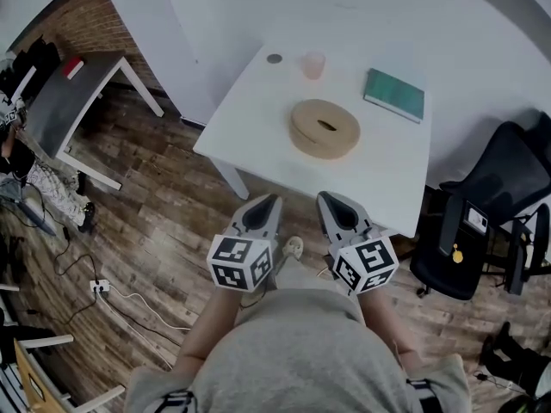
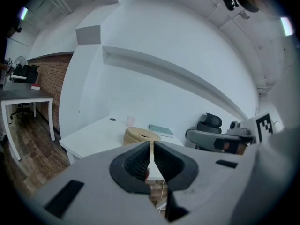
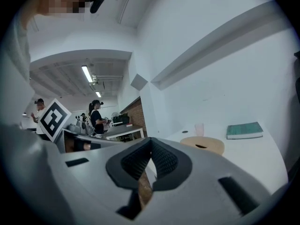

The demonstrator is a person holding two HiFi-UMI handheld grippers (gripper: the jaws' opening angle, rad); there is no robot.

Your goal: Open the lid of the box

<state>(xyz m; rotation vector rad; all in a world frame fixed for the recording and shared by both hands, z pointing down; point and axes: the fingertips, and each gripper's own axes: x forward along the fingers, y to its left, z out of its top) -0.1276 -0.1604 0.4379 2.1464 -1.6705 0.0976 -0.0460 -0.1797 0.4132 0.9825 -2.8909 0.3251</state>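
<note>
Box judged light, stiff, likely wood; lid best taken at rim, base steadied. Left gripper and right gripper closed, empty, short of table.

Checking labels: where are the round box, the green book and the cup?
round box [image 1: 324,128], head view, middle of its lid
green book [image 1: 394,95], head view, middle of its cover
cup [image 1: 313,65], head view, its side
</note>
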